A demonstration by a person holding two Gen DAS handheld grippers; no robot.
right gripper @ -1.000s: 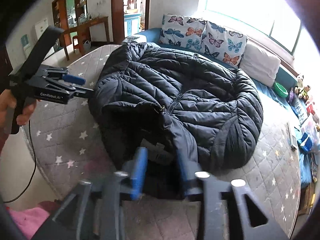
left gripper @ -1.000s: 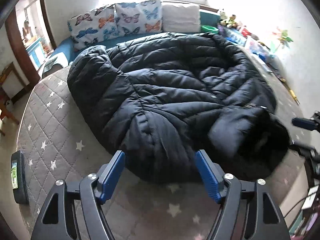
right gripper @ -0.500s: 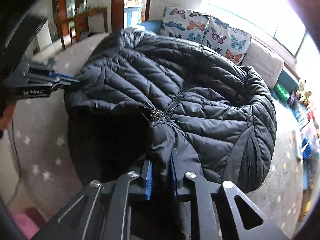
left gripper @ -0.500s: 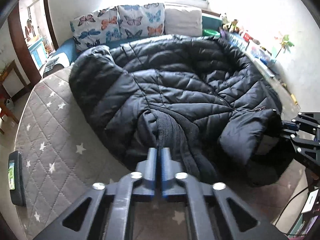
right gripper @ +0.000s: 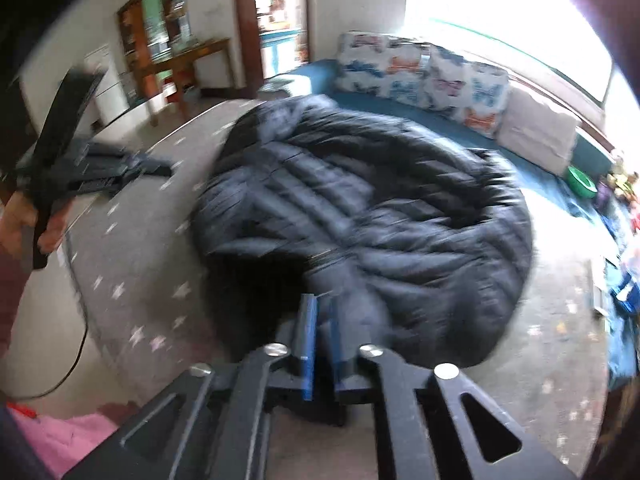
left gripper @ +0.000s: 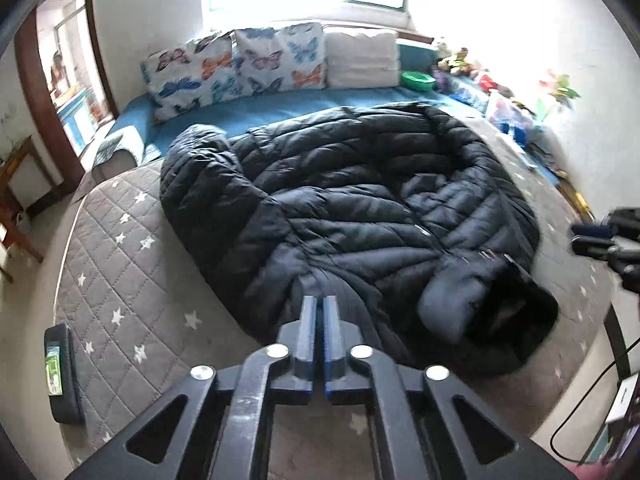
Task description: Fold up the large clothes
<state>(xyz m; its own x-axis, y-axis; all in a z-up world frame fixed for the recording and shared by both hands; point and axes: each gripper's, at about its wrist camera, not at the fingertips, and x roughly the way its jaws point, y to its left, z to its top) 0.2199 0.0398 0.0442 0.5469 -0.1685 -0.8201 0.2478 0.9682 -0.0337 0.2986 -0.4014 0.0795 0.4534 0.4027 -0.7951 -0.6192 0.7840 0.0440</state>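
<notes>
A large black quilted puffer jacket [left gripper: 352, 216] lies spread across a bed covered by a grey star-print quilt [left gripper: 116, 280], its far edge reaching toward butterfly-print pillows [left gripper: 236, 68] at the head of the bed. The left hand-held gripper [left gripper: 319, 308] sits at the jacket's near edge, its blue pads pressed almost together on a pinch of the dark fabric. The right hand-held gripper [right gripper: 323, 312] is at the near edge too — further along toward the collar end — and its pads look clamped on a bunched fold, though that view is blurred by motion.

Judging by the puffed, stitched channels, the jacket is light for its bulk, soft and springy, with a slick shell that may slide out of a shallow pinch. It will likely trap air and push back open when folded, so each fold would need pressing flat. The best holds seem to be the firmer parts: hem, collar or zipper line, taken deeply. A dark device [left gripper: 60, 372] lies on the quilt's edge, well apart from the jacket.
</notes>
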